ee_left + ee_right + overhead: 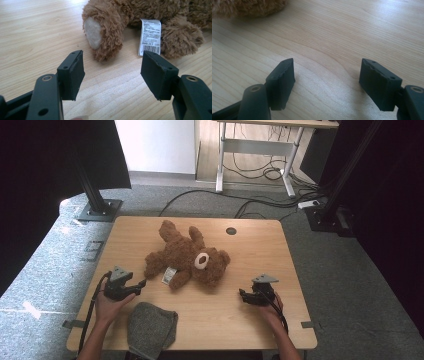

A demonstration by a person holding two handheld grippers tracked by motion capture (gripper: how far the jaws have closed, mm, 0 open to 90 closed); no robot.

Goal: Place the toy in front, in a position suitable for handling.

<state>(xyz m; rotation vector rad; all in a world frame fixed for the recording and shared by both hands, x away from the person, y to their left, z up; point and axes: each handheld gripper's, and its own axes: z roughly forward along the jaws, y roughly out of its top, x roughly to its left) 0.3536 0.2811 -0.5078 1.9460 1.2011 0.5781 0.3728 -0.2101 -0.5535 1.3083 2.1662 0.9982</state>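
Left claw (141, 283) open, empty, low over wooden surface (250, 265); teddy bear's foot (100, 32) and white tag (149, 36) just ahead. Right claw (242, 294) open, empty, bear's head (207, 265) ahead.

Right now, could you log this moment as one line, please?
left gripper: open, facing teddy bear | right gripper: open, empty | grey hat: untouched

- High view looks forward and down over the whole surface (250, 320).
- Left gripper view sits low, close to the teddy bear (110, 27), shared with the high view.
- Right gripper view skims bare wood.
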